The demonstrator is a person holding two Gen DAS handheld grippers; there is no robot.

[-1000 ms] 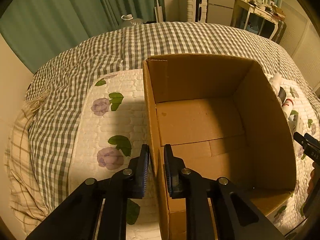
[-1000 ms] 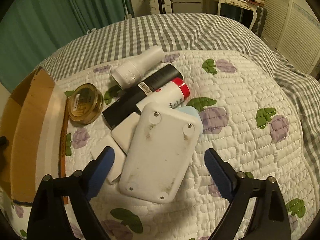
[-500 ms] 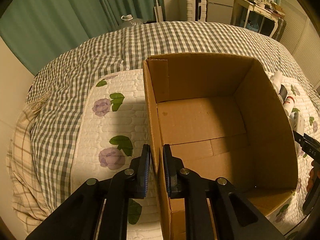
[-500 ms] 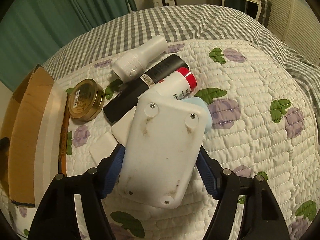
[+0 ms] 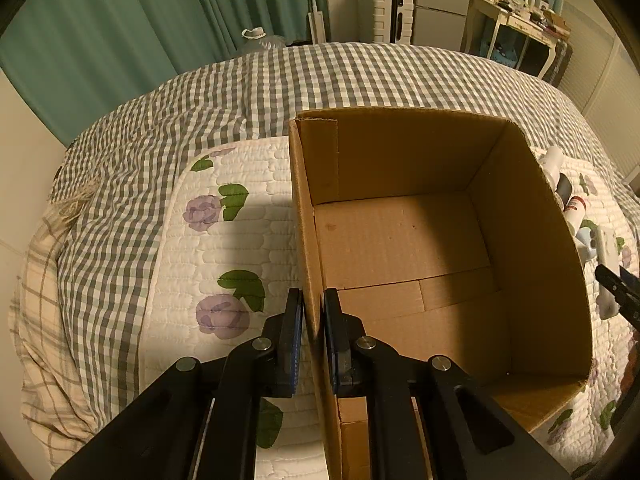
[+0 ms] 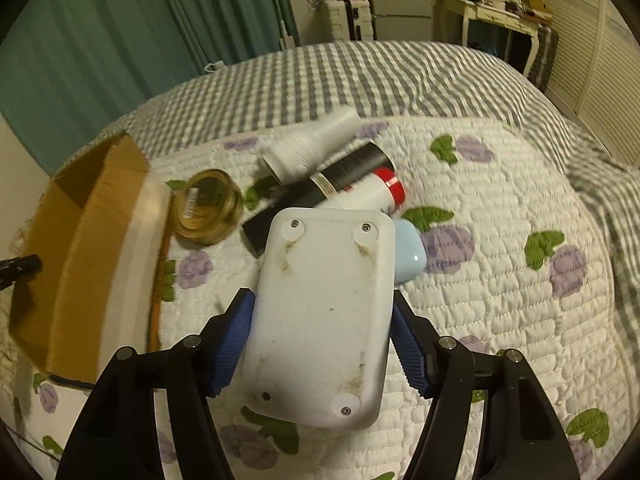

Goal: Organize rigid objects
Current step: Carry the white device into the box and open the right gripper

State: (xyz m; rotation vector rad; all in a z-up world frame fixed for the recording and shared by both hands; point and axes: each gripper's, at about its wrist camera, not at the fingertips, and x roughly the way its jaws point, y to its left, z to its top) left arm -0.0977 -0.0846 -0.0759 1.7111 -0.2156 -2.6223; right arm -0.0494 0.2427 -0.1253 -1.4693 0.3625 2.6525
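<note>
1. The right tool (image 6: 320,344) is clamped on a white plastic case (image 6: 324,312), its blue pads pressed against both long sides, underside with screws and round feet facing the camera.
2. The left tool (image 5: 312,340) is pinched shut on the near left wall of the open cardboard box (image 5: 528,240); one finger sits inside, one outside.
3. A pale blue object (image 6: 408,252) lies just beside the case, partly hidden under it.
4. Behind it lie a red-capped white tube (image 6: 368,194), a black cylinder (image 6: 344,176), a white bottle (image 6: 312,144) and a gold round tin (image 6: 208,206), clustered and blurred, probably touching.
5. Everything sits on a floral quilt (image 6: 500,280) over the checked bed (image 5: 360,76).
</note>
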